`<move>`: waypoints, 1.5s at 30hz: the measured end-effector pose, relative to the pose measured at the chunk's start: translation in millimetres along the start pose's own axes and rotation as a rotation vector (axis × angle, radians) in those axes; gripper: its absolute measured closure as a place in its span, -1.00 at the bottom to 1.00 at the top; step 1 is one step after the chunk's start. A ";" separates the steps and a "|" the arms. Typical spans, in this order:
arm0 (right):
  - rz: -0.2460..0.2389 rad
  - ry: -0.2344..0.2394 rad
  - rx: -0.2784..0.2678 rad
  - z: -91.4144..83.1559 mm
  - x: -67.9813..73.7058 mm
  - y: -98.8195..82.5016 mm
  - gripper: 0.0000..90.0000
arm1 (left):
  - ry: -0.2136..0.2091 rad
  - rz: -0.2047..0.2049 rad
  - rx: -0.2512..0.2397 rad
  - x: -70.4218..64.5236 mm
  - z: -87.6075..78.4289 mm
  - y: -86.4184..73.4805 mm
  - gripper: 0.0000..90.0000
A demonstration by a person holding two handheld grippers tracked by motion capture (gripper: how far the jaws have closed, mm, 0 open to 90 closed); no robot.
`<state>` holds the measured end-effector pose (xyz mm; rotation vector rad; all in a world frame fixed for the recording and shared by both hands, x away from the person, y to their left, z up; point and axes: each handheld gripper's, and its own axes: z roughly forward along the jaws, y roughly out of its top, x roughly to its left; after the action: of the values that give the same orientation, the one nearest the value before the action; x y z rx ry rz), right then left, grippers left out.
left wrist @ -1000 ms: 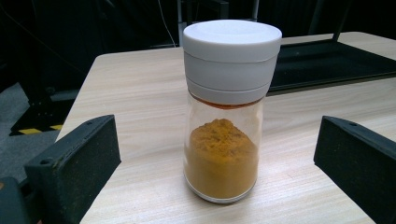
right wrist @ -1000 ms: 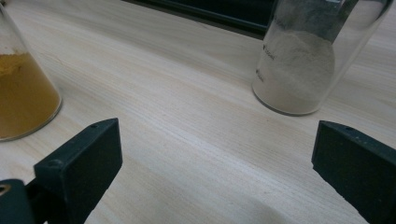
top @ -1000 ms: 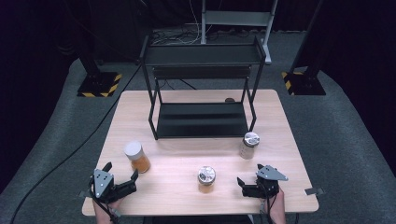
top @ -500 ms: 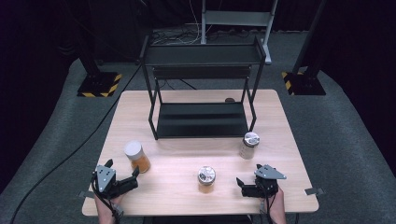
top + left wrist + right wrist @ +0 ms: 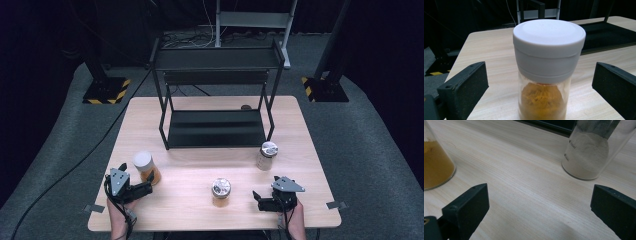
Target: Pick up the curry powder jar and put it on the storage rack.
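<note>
Light wood table (image 5: 200,165) on grey carpet (image 5: 380,150); dark room. Left gripper (image 5: 142,189) and right gripper (image 5: 257,200) jaws spread.

Black 2-tier metal rack (image 5: 216,95) standing on the far half of a pale wooden table (image 5: 145,117); small dark round item (image 5: 245,107) just behind its right legs. Beyond, on grey carpet (image 5: 372,150), 2 yellow-and-black striped bases (image 5: 106,92).
</note>
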<state>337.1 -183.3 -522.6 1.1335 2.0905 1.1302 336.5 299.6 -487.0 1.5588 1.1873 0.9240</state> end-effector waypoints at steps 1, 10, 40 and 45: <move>-0.001 0.001 0.000 -0.1 0.1 0.0 -0.97 | -0.002 0.000 0.001 0.3 1.4 0.3 -1.00; 0.001 -0.008 0.002 0.2 0.0 0.1 -0.97 | -0.011 -0.005 0.004 -1.5 10.3 1.6 -1.00; -0.003 -0.002 0.005 0.5 0.1 0.2 -0.96 | -0.040 -0.017 -0.015 -1.5 18.0 -6.7 -0.24; 0.002 -0.005 -0.003 -0.2 0.1 -0.1 -0.96 | -0.046 -0.010 -0.030 -0.8 17.9 -8.1 -0.22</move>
<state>336.9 -183.4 -522.6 1.1366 2.0830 1.1300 350.9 295.4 -499.7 1.5406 1.1429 0.8913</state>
